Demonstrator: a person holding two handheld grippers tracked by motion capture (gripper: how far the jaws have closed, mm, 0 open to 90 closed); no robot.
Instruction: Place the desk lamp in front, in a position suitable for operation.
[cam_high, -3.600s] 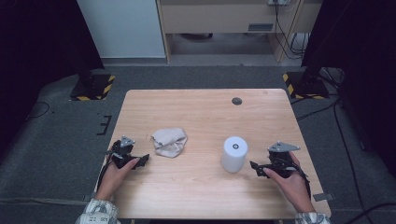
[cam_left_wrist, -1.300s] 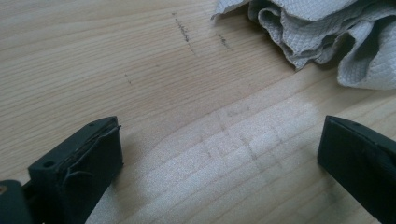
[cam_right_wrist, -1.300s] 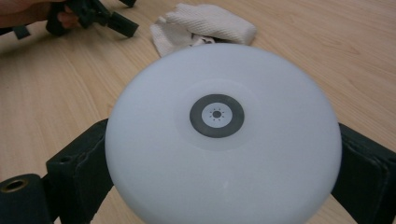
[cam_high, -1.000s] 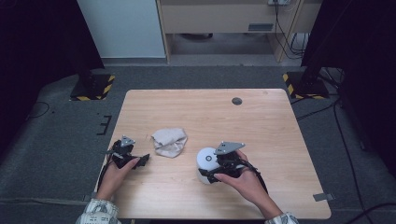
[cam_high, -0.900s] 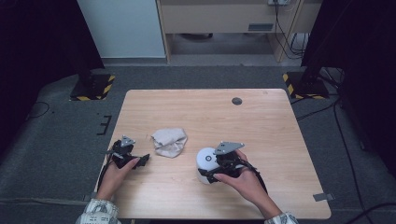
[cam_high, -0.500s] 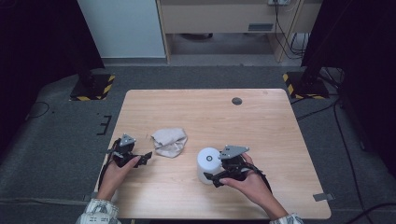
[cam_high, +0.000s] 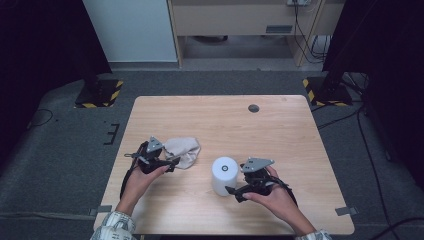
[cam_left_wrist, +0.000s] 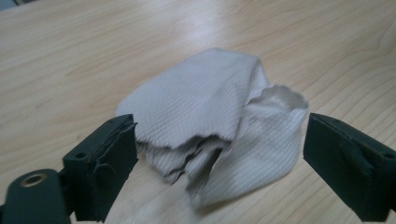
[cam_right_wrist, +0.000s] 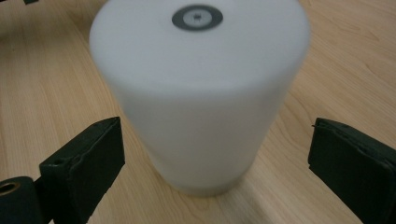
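Note:
A crumpled pale grey cloth (cam_high: 183, 150) (cam_left_wrist: 212, 114) lies on the wooden table (cam_high: 220, 125) at the left. My left gripper (cam_high: 171, 163) (cam_left_wrist: 219, 154) is open, its jaws on either side of the cloth's near edge. A white cylinder (cam_high: 224, 175) (cam_right_wrist: 198, 88) with a small grey disc on top stands upright right of the cloth. My right gripper (cam_high: 234, 192) (cam_right_wrist: 212, 154) is open just right of the cylinder, with the cylinder's base between its spread jaws and a gap on each side.
A small dark round inset (cam_high: 253, 108) sits in the table near its far edge. Black stands with yellow-striped bases (cam_high: 99, 93) flank the table on the floor. A cabinet (cam_high: 235, 20) stands beyond.
My right gripper brought the cylinder leftward toward the cloth, set it down, then let go and drew back a little. My left gripper has edged forward to the cloth.

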